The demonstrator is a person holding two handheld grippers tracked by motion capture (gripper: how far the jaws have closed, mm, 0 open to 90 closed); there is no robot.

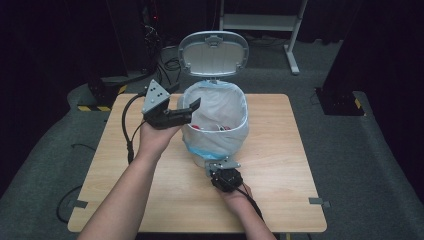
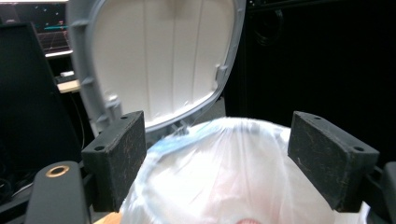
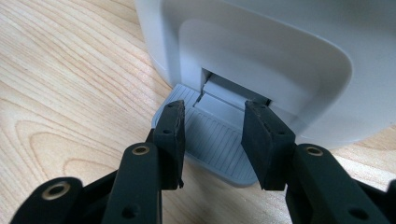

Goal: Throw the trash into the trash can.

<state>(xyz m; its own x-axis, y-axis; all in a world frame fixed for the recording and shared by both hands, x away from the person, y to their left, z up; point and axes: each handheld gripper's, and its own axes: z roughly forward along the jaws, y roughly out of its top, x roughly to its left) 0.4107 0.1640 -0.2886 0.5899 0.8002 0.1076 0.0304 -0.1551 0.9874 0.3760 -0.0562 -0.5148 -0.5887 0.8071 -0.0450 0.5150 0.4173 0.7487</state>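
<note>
Right gripper [image 3: 212,140]: jaws part open, tips resting down on the ribbed grey pedal [image 3: 219,144] at the foot of the bin [image 3: 280,56]; nothing is clamped between them, the pads press the pedal from above, one at each side of its middle. In the high view this gripper [image 1: 223,167] sits at 6 o'clock of the bin, and the lid [image 1: 213,52] stands upright at 12 o'clock, so the pedal reads as held down. Left gripper [image 1: 192,107]: at 9 o'clock of the bin mouth, jaws apart and pointing across the rim; in the left gripper view the pads [image 2: 116,156] flank the bag [image 2: 224,172], whose rim lies between them without being pinched. The bag lines the bin and folds over its rim; something red [image 1: 196,127] lies inside, too small to identify. The bin stands mid-table [image 1: 280,200], toward the far edge. Step in hand, as judged: take hold of the bag rim while the lid is propped open. To do it well: keep steady downward pressure on the pedal, no sideways slide, or the lid may drop onto the left gripper; bring the left jaws over a fold of film only, not the hard rim, then close fully before lifting.
</note>
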